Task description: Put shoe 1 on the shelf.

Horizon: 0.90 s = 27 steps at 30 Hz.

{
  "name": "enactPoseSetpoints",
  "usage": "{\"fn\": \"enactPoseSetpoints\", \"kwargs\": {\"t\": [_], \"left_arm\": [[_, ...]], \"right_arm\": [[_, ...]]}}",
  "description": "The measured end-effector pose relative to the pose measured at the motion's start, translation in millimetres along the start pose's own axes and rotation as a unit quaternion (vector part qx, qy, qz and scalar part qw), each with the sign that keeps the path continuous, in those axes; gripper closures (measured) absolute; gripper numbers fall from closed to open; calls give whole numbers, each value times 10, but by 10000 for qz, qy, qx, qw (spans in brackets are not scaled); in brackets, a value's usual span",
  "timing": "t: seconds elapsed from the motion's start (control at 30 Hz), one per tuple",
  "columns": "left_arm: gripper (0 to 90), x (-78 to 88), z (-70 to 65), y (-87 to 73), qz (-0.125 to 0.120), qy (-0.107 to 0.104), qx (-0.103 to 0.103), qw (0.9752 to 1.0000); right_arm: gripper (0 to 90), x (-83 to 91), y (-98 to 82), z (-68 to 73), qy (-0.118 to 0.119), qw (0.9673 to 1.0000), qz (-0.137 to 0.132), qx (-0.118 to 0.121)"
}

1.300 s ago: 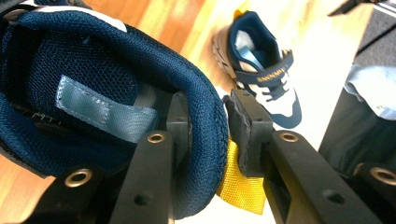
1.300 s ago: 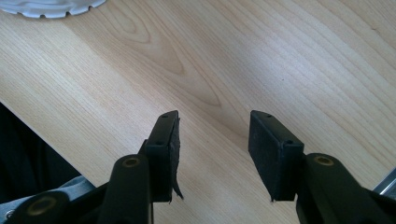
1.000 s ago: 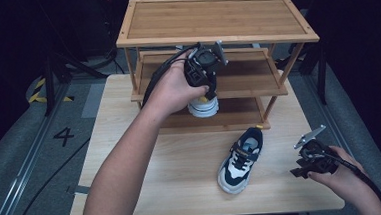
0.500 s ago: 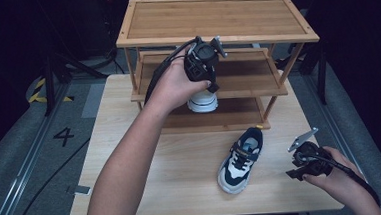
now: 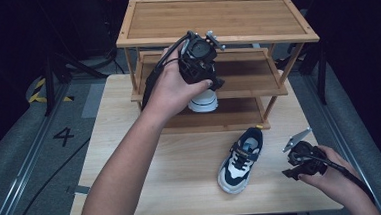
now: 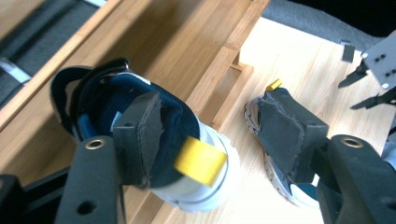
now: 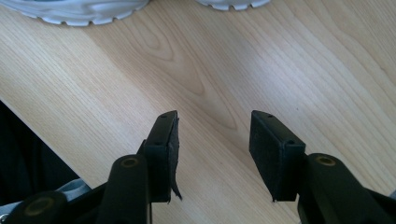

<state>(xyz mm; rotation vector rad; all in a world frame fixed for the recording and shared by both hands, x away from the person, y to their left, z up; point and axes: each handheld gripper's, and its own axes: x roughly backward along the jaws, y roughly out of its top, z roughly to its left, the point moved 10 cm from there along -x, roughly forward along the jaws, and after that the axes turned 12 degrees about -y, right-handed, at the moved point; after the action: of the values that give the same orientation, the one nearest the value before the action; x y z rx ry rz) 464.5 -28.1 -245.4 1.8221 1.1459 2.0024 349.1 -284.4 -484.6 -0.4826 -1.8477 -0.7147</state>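
The left gripper is held at the wooden shoe rack. Its fingers have just been opening. The first shoe is now seen between them, but it is not squeezed any more: one finger is beside the heel with the yellow tab, and the other finger is off to the side, over the shoe on the table. Half a second ago the same shoe was already on the bottom shelf under the hand, so it has been let go there. It is judged that this shoe has been put away, with its heel sticking out a bit past the shelf's front edge.

The second shoe lies on the table, well apart from the left fingers and near the right gripper. The right fingers are spread apart with nothing between them, low over the bare wood. This shoe is probably meant to be picked up next.
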Motion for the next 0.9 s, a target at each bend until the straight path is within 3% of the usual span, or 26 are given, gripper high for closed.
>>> {"fn": "enactPoseSetpoints", "kwargs": {"t": [0.17, 0.27, 0.43, 0.5, 0.7, 0.9], "left_arm": [[437, 111, -157, -66, -280, -267, -26, 9992], [499, 141, -220, -157, -453, -347, 141, 9983], [662, 82, -276, -349, -434, -523, 285, 9973], [754, 0, -263, -439, -438, -529, 339, 9971], [880, -122, -202, -564, -399, -606, 407, 9965], [899, -200, -61, -622, -451, -569, 601, 9956]], "right_arm": [[532, -5, 44, 21, 35, 10000, -19, 39], [532, -11, 61, 25, 29, 10000, -31, 67], [533, -17, 73, 42, 62, 9999, -30, 88], [534, -23, 69, 46, 63, 10000, -18, 71], [536, -22, 57, 44, 76, 9999, -22, 91], [538, -37, 51, 54, 88, 9999, -4, 91]]}}
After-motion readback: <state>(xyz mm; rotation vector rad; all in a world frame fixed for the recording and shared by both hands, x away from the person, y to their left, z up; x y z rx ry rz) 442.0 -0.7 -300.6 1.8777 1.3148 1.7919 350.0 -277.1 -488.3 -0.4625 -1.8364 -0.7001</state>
